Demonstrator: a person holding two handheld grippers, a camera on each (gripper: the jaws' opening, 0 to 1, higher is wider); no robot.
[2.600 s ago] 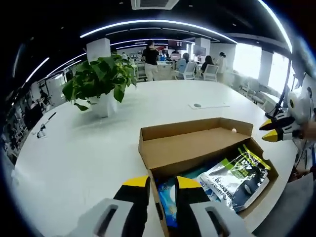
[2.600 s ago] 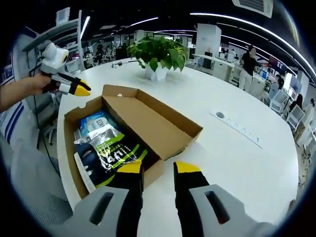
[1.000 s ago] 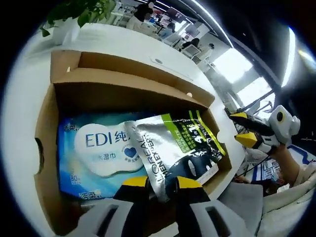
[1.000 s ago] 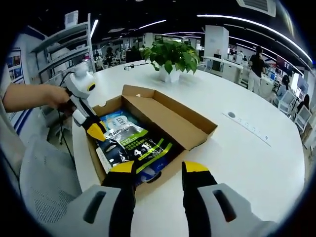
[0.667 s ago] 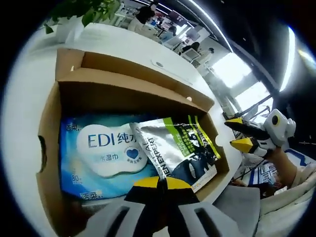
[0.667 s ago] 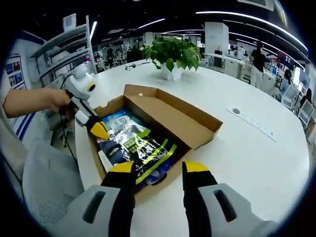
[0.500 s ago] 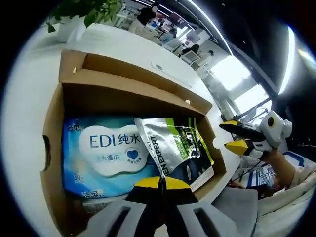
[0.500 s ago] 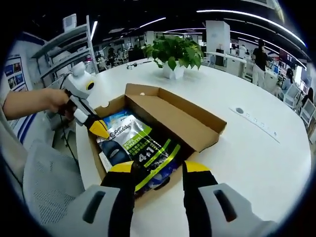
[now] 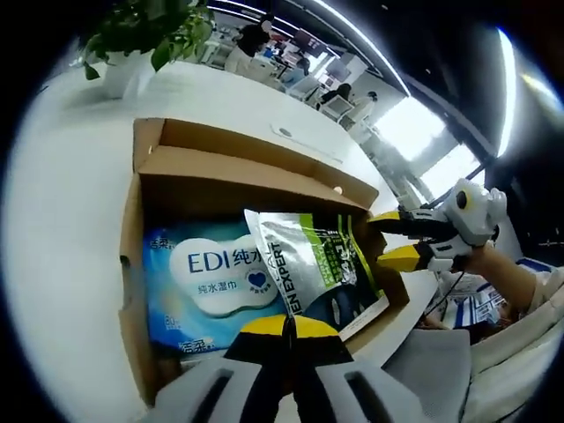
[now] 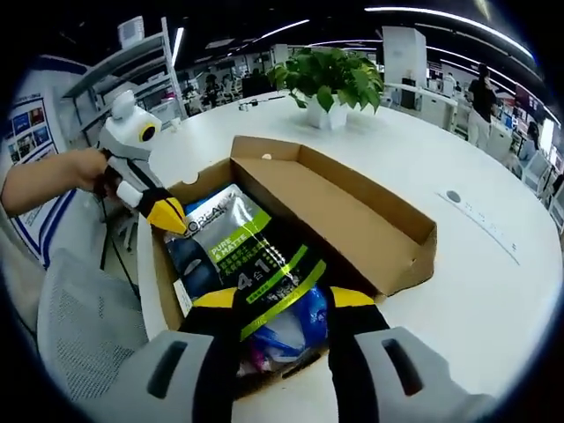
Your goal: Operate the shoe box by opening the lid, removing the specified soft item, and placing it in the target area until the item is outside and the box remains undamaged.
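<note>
On the left of the left gripper view, a leafy green plant in a white pot [image 9: 132, 44] stands on the big white round table [image 9: 70, 176], well away from the work so it will not get knocked. Next comes the brown cardboard shoe box [image 9: 132, 256]. Its lid [image 9: 238, 172] is already folded back and stands up behind the opening, so the things inside can be reached.

Inside the box lies a soft blue pack of wet wipes with a white label [image 9: 216, 278], flat on the bottom. Leaning on top of it is a shiny silver, green and black pouch [image 9: 317, 264]. This pouch looks like the soft thing to take out, and it is not out of the box yet.

The left claw [image 9: 286, 326] has its yellow tips squeezed together on the near edge of the pouch. It holds the edge because that is the easiest part to pinch and lift.

Further right, the right claw [image 9: 401, 240] hangs just beside the far side of the pouch. Its two yellow tips are apart and hold nothing. In the right gripper view, the right claw [image 10: 282, 304] sits low over the pouch [image 10: 256, 256] and the box [image 10: 388, 238], maybe ready to help or to keep the box steady. The next job is probably to lift the pouch gently, so the cardboard does not tear.
</note>
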